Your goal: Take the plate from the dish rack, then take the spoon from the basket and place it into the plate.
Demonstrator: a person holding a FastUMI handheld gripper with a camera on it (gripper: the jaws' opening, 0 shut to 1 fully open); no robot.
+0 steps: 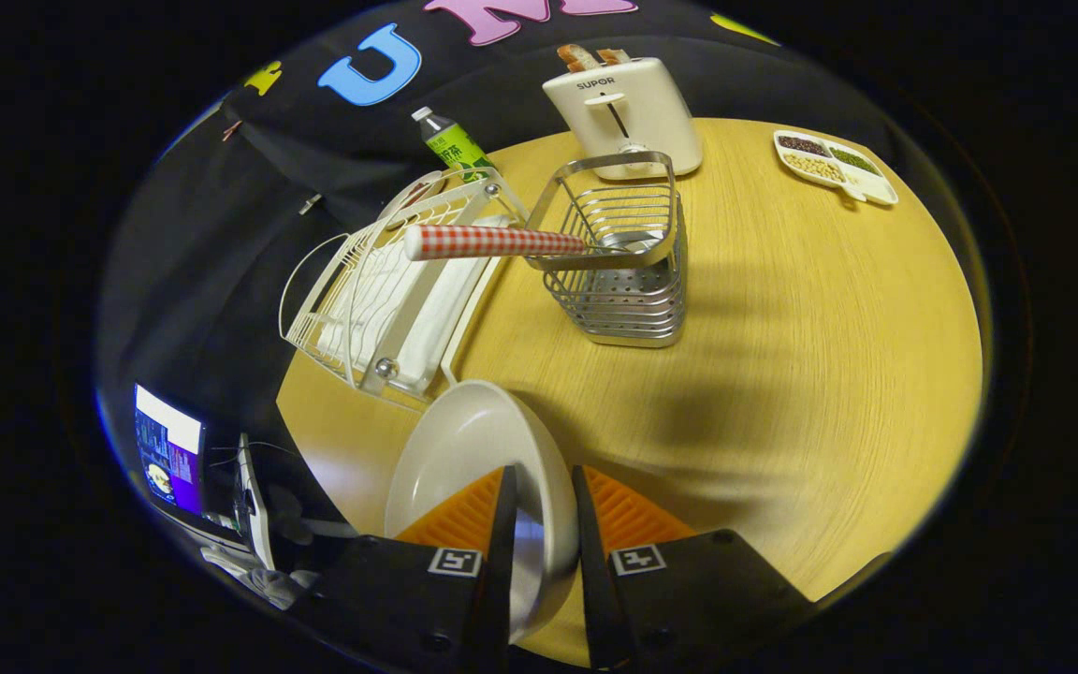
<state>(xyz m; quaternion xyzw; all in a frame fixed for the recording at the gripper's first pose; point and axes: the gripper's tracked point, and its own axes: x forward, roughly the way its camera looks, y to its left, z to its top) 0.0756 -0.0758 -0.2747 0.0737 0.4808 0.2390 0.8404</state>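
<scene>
My gripper (541,510) is shut on the rim of a white plate (464,449), which stands tilted on edge between the orange fingers, above the wooden table. Beyond the fingers, to the left, the white wire dish rack (380,300) sits at the table's edge. Right of it stands a metal wire basket (623,271). A spoon with a red-and-white checked handle (492,241) lies across the basket's rim, its handle pointing left toward the rack and its bowl inside the basket.
A white toaster (623,112) with bread in its slots stands behind the basket. A green bottle (450,140) is behind the rack. A divided white dish (834,164) of beans and grains lies at the far right. Bare wooden table (810,356) stretches right of the basket.
</scene>
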